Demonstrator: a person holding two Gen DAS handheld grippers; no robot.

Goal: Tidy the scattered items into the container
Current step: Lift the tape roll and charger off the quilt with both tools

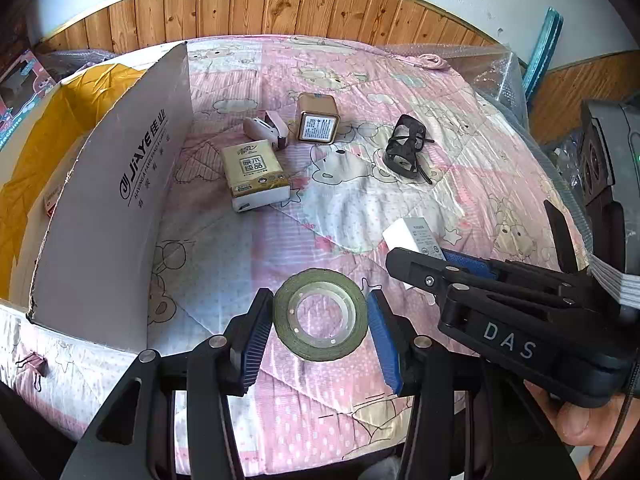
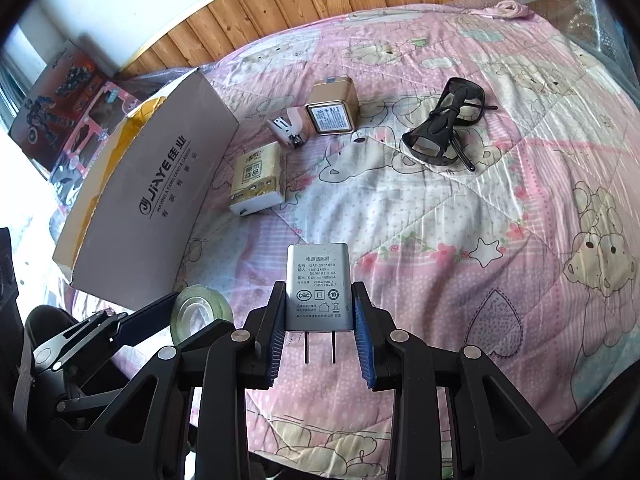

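Left wrist view, left to right: cardboard box (image 1: 100, 184) sits open at the left edge of the quilt (image 1: 328, 208), yellow liner inside, a small red-and-white packet visible against its inner wall. Just right of the box wall: tissue pack (image 1: 256, 176), then stapler (image 1: 266, 128), then a gold tin (image 1: 317, 118) on its side, label facing the camera. Black glasses (image 1: 408, 146) further right, well apart from the tin. Left gripper (image 1: 320, 330) has its jaws spread around the tape roll (image 1: 320, 314), which lies flat on the quilt; the blue pads (image 1: 256, 340) sit just beside the roll on each side, small gap on the right, can't tell on the left. Right gripper (image 1: 436, 262) comes in from the right, pinching the white charger (image 1: 414, 236). Right wrist view confirms: right gripper (image 2: 320, 320) jaws pressed on both sides of the charger (image 2: 318, 284), label up, prongs pointing back toward the camera, near the quilt's front edge; can't tell if it's lifted. Tape roll (image 2: 200, 312) shows at lower left beside the box (image 2: 160, 200).
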